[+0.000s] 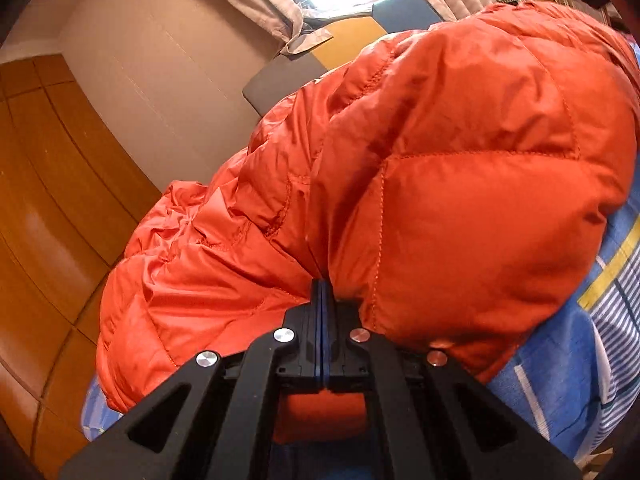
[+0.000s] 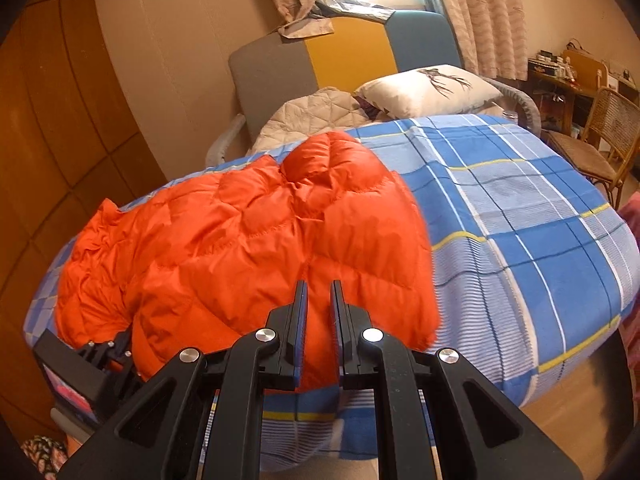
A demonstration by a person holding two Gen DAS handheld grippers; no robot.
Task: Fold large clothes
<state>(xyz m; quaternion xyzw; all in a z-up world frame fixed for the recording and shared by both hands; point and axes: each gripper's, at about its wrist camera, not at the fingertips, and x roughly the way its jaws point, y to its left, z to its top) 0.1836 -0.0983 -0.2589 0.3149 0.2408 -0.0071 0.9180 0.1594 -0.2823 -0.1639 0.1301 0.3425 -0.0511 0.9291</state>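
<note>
My left gripper (image 1: 322,286) has its jaws clamped on a pinch of the orange down jacket (image 2: 248,240), which lies bunched on the bed (image 2: 520,248). My right gripper (image 2: 319,292) grips the near hem through a narrow gap, so both edges can lift together.

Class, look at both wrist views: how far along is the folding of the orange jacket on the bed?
Done: the orange jacket lies bunched on the checked bedspread, not yet a flat, neat fold. In hand: the left gripper is shut on the jacket's edge; the right gripper has fabric between its narrowly parted fingers. Left: folding it and smoothing it into a tidy stack.
</note>
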